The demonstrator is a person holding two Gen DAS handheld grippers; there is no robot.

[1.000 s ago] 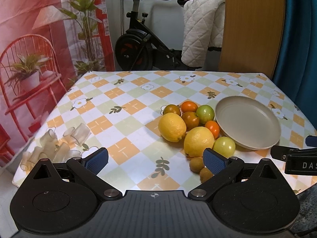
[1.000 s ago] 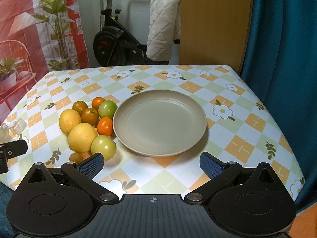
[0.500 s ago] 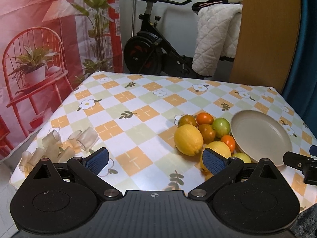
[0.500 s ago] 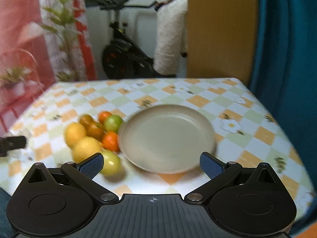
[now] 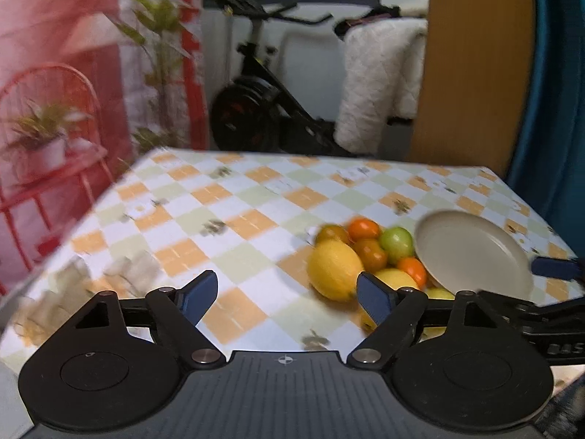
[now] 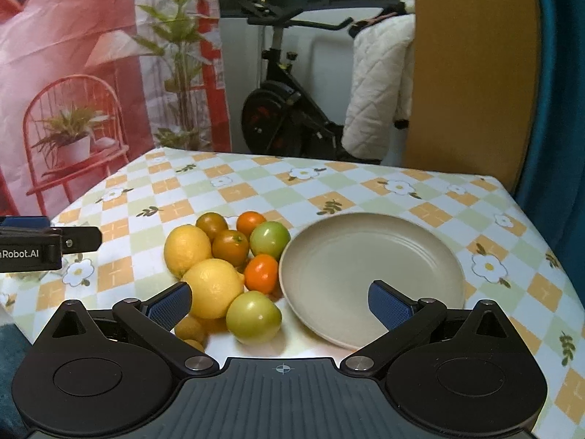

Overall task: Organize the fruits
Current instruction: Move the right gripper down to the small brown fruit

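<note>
Both grippers tilt down over the counter (image 6: 365, 183), jaws apart and holding nothing; the left gripper (image 5: 287, 298) has just been narrowing. Between the right gripper's (image 6: 281, 303) jaws sit a green tomato (image 6: 254, 316) and the empty beige plate (image 6: 369, 274), with lemons (image 6: 214, 287) and orange tomatoes (image 6: 261, 272) just beyond.

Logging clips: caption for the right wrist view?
Open right gripper above a green tomato beside the empty beige plate on the checked tablecloth.

Exercise bike (image 6: 281, 109) (quilted white blanket (image 6: 376, 98) draped beside), red printed backdrop (image 6: 73, 36), teal curtain (image 6: 559, 91)
</note>
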